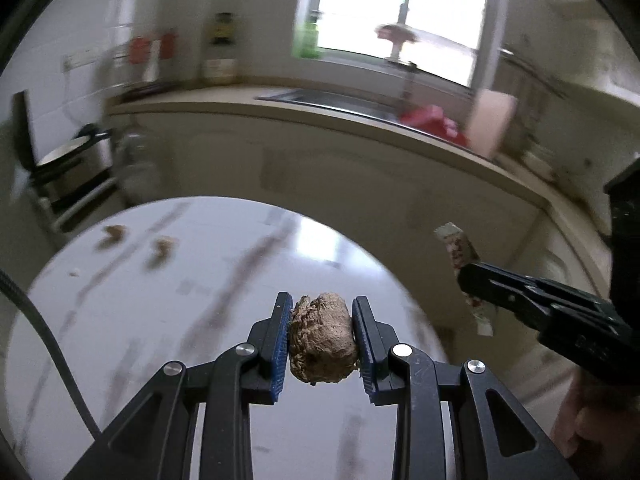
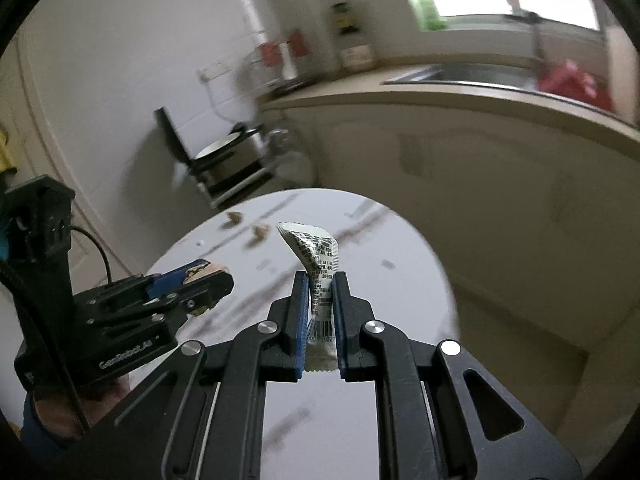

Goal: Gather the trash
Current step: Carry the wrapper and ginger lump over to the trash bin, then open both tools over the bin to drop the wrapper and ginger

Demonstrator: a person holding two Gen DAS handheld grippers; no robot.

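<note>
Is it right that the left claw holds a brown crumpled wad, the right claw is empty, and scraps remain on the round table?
Not quite: the right claw is not empty. The right wrist view shows it shut on a printed wrapper. The left claw does hold the brown wad, and scraps remain on the round table.

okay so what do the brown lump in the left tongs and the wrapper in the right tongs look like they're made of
The brown lump looks like crumpled brown paper or a dried fibrous wad: matte, rough, wrinkled and torn at its edges. I cannot tell which.
The wrapper looks like thin plastic or foil-lined film: pale, slightly glossy, printed with small text and a barcode, with a crimped end and sharp twisted creases.
</note>
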